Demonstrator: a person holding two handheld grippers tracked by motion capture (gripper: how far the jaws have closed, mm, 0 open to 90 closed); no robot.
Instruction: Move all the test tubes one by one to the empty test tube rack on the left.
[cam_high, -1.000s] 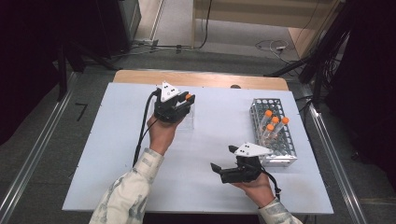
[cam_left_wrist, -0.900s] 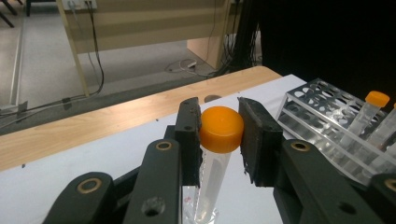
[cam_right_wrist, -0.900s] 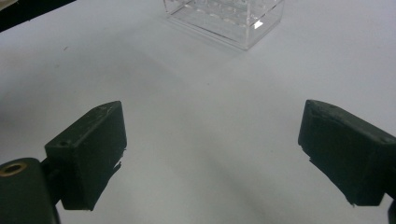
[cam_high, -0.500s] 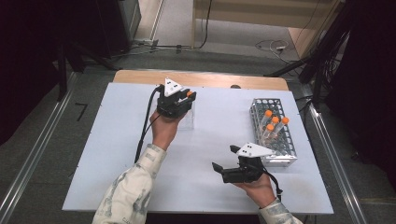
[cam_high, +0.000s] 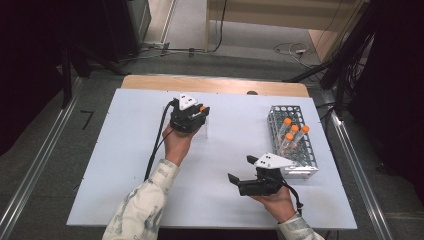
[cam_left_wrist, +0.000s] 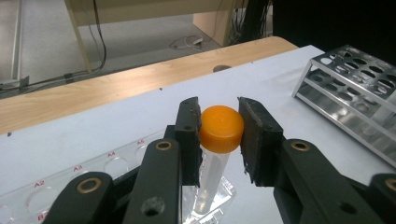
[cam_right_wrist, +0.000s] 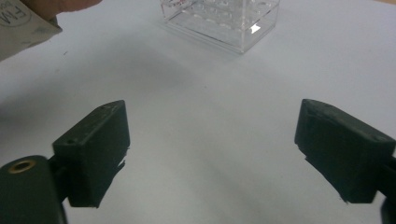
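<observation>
A clear tube with an orange cap (cam_left_wrist: 221, 129) stands upright between the pads of my left gripper (cam_left_wrist: 219, 133), which is shut on the cap. The tube's lower end sits at a corner of a clear plastic rack (cam_left_wrist: 107, 168) with labelled holes. From above, the left gripper (cam_high: 197, 116) hangs over that clear rack (cam_high: 204, 128) at mid table. My right gripper (cam_high: 240, 170) rests open near the front right, jaws wide apart (cam_right_wrist: 212, 154) over bare white table. A metal wire rack (cam_high: 294, 145) holds three orange-capped tubes (cam_high: 294, 129).
The white table top (cam_high: 125, 150) lies on a wooden bench whose edge (cam_high: 215, 85) shows at the back. The metal rack (cam_left_wrist: 355, 88) stands to the right of the left gripper. Cables run across the floor behind, and metal rails flank the table.
The left gripper has sunk a little with the tube, bringing it down to the clear rack. The right gripper has stayed where it was.
</observation>
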